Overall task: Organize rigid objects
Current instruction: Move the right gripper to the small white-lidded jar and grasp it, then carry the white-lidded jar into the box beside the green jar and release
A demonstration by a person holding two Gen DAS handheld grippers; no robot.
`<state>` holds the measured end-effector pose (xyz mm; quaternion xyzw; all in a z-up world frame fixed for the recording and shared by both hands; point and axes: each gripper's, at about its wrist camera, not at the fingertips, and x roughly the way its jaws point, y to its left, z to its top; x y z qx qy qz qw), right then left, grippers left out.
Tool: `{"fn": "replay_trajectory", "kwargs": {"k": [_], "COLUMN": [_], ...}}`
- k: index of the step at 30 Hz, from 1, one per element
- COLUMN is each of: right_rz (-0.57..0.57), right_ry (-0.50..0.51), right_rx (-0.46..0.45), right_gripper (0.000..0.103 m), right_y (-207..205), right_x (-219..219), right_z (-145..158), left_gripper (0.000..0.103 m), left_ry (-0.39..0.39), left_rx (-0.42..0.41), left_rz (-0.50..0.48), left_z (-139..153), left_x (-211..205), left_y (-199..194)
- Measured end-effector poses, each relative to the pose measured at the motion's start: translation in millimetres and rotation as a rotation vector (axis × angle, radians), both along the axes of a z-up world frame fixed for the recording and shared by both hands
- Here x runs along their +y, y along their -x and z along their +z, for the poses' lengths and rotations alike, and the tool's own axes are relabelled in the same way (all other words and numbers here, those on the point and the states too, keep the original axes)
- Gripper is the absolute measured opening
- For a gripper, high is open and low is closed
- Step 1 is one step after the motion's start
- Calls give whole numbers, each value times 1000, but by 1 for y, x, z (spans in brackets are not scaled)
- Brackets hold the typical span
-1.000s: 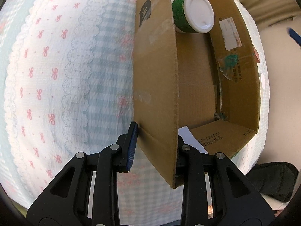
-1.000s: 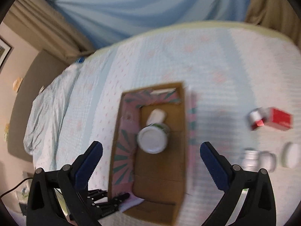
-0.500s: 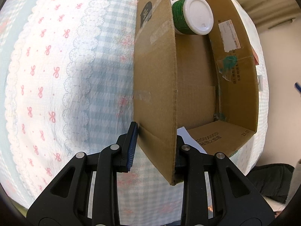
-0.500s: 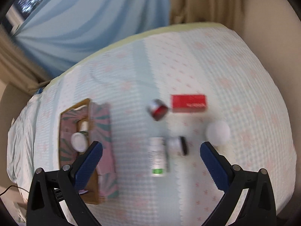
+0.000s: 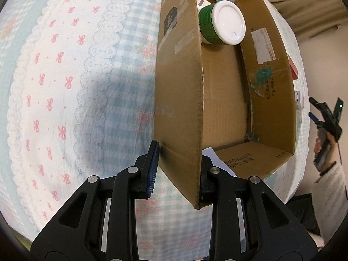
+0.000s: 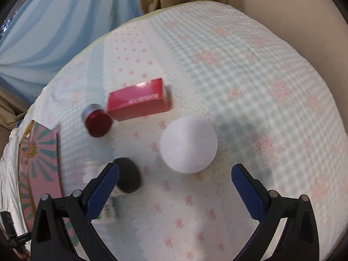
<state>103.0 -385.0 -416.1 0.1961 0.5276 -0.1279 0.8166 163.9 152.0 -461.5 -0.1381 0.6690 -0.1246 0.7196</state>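
Right wrist view: right claw [image 6: 175, 175] gapes wide, holding nothing, above the white round lid [image 6: 188, 144] lying beside the red box [image 6: 139, 100] on the bed [image 6: 261, 87]. Left claw [image 5: 178, 165] clamps the cardboard box [image 5: 271, 100] wall. Risk: smooth lid slipping sideways, because soft bedding yields.

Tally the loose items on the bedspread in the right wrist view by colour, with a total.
Red: 2, a box and a small jar
White: 2, a round lid and a bottle
Black: 1, a cap
Total: 5
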Motion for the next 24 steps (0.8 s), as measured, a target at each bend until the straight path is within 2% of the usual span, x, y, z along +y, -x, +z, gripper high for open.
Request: {"fn": "replay_trajectory", "kwargs": {"k": [3,5,11,16,24], "right_rz": [3,2,-1,-17,-16], "right_ry": [7,19,45,74,53], "right_rx": [1,10,48,60,53], "right_gripper": [103,99,83,69,69], "right_y": [-8,-15,-29,-33,-31], "right_x": [-4,-6,-8,-11,-16], "right_z": [-16,-27,-47,-52,-51], "left_gripper": [25,25,25,25,25], "left_ry": [-3,-8,-26,-22,-17], "left_rx": [-1,-2,-4,-5,-10], "left_rz": [3,1,-5,10,22], "left_z": [0,1,3,3,3], "left_x": [1,1,-6,-6,-2], "left_y": [1,1,-1,0,4]}}
